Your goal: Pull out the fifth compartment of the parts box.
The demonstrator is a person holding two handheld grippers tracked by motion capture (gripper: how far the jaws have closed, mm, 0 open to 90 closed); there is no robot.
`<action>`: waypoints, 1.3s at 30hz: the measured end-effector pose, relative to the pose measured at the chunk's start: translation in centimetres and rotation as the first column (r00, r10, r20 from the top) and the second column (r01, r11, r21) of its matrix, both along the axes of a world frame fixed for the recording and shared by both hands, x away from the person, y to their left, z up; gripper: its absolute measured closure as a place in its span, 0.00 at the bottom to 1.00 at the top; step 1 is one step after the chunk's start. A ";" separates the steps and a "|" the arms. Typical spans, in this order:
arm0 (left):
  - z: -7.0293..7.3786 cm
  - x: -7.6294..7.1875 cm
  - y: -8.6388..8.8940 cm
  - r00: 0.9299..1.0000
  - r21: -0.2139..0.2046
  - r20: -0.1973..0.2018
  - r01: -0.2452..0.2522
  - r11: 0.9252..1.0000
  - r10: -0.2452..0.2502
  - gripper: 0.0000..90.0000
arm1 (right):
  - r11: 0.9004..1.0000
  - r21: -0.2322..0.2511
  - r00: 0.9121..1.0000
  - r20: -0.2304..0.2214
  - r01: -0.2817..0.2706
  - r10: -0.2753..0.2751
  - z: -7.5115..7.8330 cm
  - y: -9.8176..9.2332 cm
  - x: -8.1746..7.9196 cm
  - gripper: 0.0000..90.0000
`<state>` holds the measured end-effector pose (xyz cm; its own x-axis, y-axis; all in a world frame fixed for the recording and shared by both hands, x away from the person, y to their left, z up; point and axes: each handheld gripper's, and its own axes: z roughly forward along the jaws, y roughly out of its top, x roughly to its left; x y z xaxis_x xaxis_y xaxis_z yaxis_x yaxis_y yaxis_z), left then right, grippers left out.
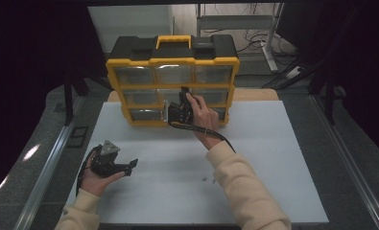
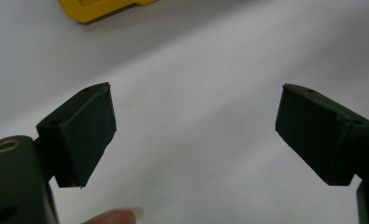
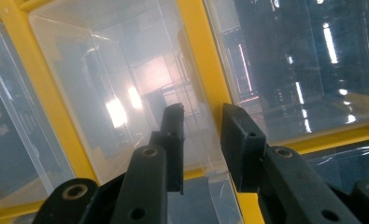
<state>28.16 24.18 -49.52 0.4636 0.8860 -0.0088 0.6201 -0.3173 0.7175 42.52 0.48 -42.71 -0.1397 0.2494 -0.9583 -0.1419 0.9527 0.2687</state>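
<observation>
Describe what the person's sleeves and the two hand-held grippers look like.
Both forearms wear cream sleeves. The left hand-held gripper is black, with a grey three-cornered plate on top and blocky black pads. The right hand-held gripper is black too, its arms dotted with round bolt holes, and a black cable trails from it.

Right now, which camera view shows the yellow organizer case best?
The high view: the whole yellow organizer case stands upright at the table's far side, with its clear drawers. The right gripper view shows a close-up of its yellow frame and clear drawer fronts. The left gripper view catches a yellow corner.
</observation>
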 end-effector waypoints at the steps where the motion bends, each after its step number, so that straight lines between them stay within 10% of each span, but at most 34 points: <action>1: 0.0 0.0 0.0 1.000 0.000 0.000 0.000 1.000 0.000 0.14 | 1.000 -0.001 1.000 0.008 -0.004 0.004 -0.1 0.0 0.0 0.79; 39: 0.0 0.0 0.0 1.000 0.001 0.001 0.001 1.000 -0.001 0.14 | 1.000 -0.025 0.999 0.046 -0.012 0.013 -0.5 -0.1 -0.9 0.80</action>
<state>28.18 24.21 -49.55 0.4643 0.8856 -0.0070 0.6190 -0.3189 0.7177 41.66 0.34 -43.19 -0.0977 0.2236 -0.9698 -0.1657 0.9572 0.2374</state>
